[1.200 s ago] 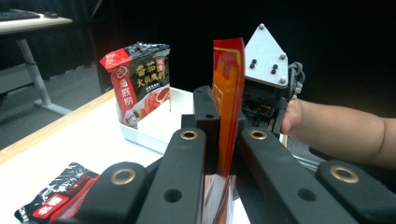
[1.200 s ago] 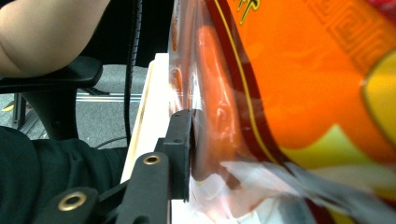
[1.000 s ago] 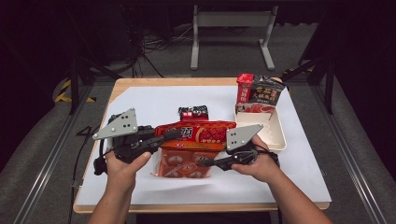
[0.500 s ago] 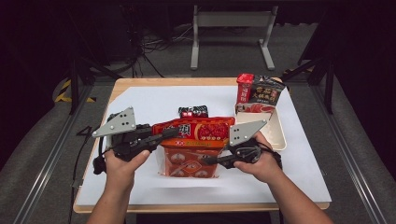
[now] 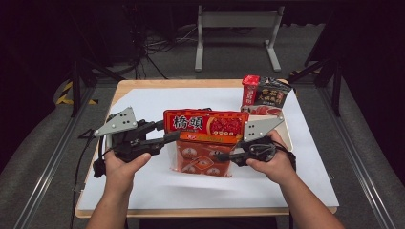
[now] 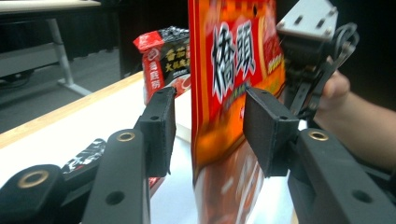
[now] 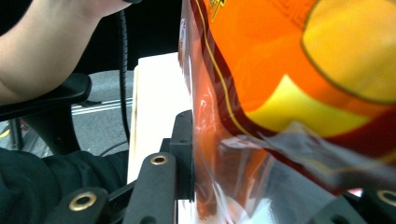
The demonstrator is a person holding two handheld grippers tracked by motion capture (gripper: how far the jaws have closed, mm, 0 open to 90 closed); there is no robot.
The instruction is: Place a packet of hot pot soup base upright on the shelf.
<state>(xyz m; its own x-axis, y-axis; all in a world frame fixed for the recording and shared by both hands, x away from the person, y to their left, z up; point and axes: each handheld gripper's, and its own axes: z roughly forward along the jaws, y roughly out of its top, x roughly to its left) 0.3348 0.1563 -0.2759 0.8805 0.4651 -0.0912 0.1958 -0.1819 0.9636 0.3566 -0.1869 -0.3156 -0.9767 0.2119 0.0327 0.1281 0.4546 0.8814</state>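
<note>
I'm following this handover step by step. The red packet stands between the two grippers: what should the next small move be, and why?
Probably draw the left gripper back off the red packet. Its jaws have just been opening, and in the left gripper view the pads stand apart with the packet's edge loose between them. The right gripper appears clamped on the other end, so it likely carries the packet alone. Pull back straight, without brushing the edge.

We see each pair of tongs built of matte black bars joined by brass-ringed rivets and ending in blocky black pads. The left tongs (image 5: 160,133) and right tongs (image 5: 224,156) each carry a grey three-cornered plate dotted with small holes. A black cable trails from the left tongs, and our forearms are bare.
</note>
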